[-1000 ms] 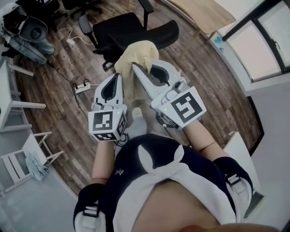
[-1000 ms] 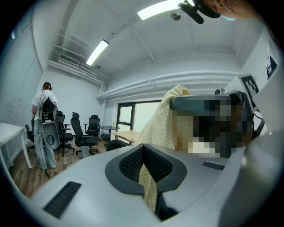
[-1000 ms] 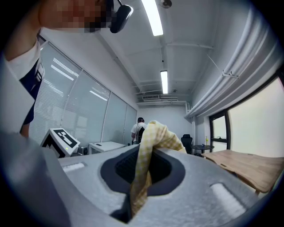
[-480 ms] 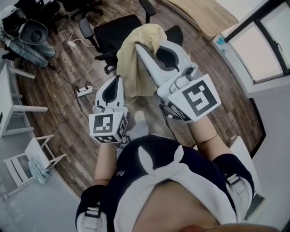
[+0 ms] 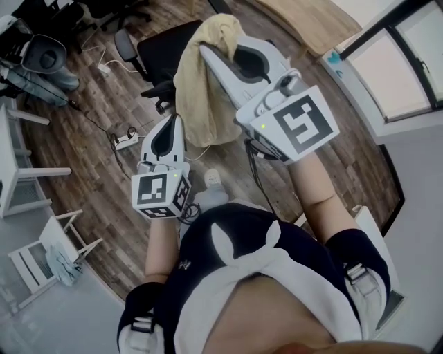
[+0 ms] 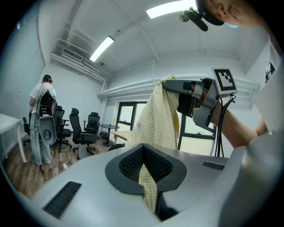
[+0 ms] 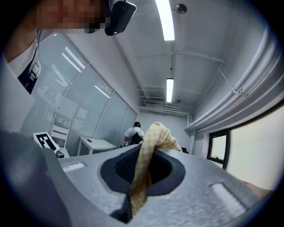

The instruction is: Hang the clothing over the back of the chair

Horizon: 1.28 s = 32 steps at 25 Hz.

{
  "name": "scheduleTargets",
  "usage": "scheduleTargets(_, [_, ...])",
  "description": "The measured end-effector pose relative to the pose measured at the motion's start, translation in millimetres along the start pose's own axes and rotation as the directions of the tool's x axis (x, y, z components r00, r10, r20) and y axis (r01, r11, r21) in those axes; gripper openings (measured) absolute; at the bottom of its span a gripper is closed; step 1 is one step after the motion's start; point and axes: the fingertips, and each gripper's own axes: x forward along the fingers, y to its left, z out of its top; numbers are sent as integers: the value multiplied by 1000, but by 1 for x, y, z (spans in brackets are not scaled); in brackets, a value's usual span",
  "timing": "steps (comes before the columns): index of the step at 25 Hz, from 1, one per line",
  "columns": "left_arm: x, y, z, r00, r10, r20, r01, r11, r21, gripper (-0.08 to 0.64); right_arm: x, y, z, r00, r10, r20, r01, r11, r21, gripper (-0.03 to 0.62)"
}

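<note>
A pale yellow checked piece of clothing (image 5: 201, 83) hangs between my two grippers, above a wooden floor. My right gripper (image 5: 205, 50) is raised high and shut on the clothing's top edge; the fabric (image 7: 143, 177) runs through its closed jaws. Lower and to the left, my left gripper (image 5: 178, 119) is shut on another part of the clothing (image 6: 149, 190). In the left gripper view the right gripper (image 6: 195, 98) holds the cloth up at the right. The black office chair (image 5: 163, 48) stands just beyond the cloth, partly hidden by it.
A power strip (image 5: 126, 140) with cables lies on the floor to the left. A white chair (image 5: 41, 252) and a white table (image 5: 10, 162) stand at the left edge, a wooden desk (image 5: 311, 21) at the top right. A person (image 6: 42, 117) stands among other office chairs (image 6: 80, 133).
My right gripper has risen and moved toward the chair, lifting the clothing so it hangs longer. The left gripper shifted slightly left and stays shut on the cloth.
</note>
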Motion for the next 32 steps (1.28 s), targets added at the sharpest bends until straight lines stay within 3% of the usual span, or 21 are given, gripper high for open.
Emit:
scheduleTargets(3, [13, 9, 1, 1000, -6, -3, 6, 1000, -4, 5, 12, -19, -19, 996, -40, -84, 39, 999, -12, 18])
scheduleTargets(13, [39, 17, 3, 999, -48, 2, 48, 999, 17, 5, 38, -51, -52, 992, -79, -103, 78, 997, -10, 18])
scheduleTargets(22, [59, 33, -1, 999, -42, -18, 43, 999, 6, 5, 52, -78, -84, 983, -92, -160, 90, 996, -19, 18])
scheduleTargets(27, [83, 45, 4, 999, -33, -15, 33, 999, -3, 5, 66, -97, -104, 977, -65, -201, 67, 998, -1, 18])
scheduleTargets(32, [101, 53, 14, 1000, -9, -16, 8, 1000, -11, 5, 84, -111, -130, 964, 12, -267, -11, 1000, 6, 18])
